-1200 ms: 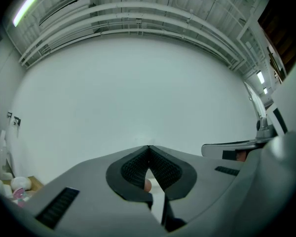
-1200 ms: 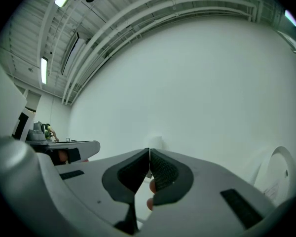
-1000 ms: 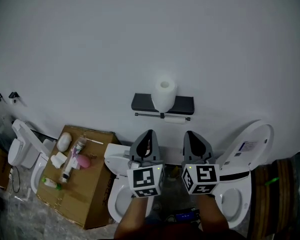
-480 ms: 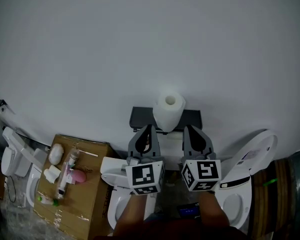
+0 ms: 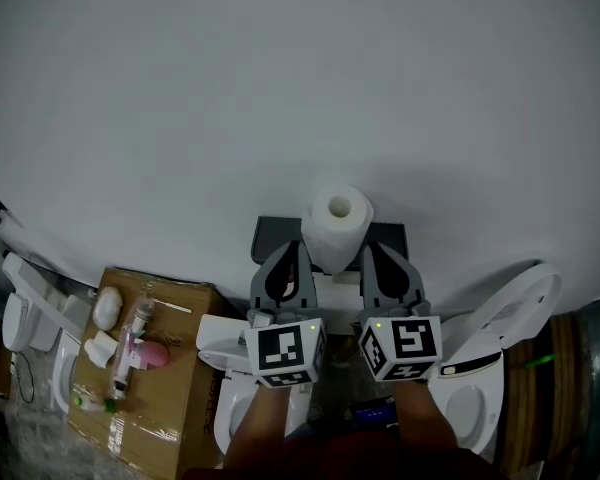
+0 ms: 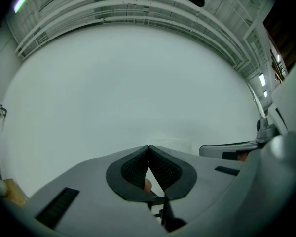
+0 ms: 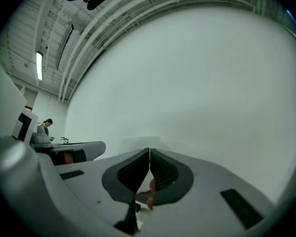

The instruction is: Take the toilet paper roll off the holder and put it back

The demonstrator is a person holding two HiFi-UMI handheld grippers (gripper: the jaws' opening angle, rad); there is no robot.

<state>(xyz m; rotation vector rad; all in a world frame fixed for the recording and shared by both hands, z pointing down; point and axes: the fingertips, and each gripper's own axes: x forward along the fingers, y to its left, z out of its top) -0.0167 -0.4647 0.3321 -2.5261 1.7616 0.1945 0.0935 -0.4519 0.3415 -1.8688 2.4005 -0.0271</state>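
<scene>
A white toilet paper roll [image 5: 337, 226] stands upright on the dark wall-mounted holder shelf [image 5: 268, 236] in the head view. My left gripper [image 5: 290, 251] is just below the shelf's left part, jaws shut with nothing between them. My right gripper [image 5: 376, 252] is level with it, just right of the roll's lower end, also shut and empty. Neither touches the roll. In the left gripper view the shut tips [image 6: 148, 147] face bare white wall. The right gripper view shows its shut tips [image 7: 149, 150] against the same wall. The roll appears in neither gripper view.
A cardboard box [image 5: 175, 388] with toiletries on top sits at lower left. White toilets stand below the grippers [image 5: 228, 340], at right with the lid up [image 5: 505, 313] and at far left [image 5: 25, 303]. A distant person [image 7: 43, 127] shows in the right gripper view.
Both grippers have come up and closer to the holder, their tips now flanking the roll's lower end. Both stayed shut. The roll has not moved on the shelf.
</scene>
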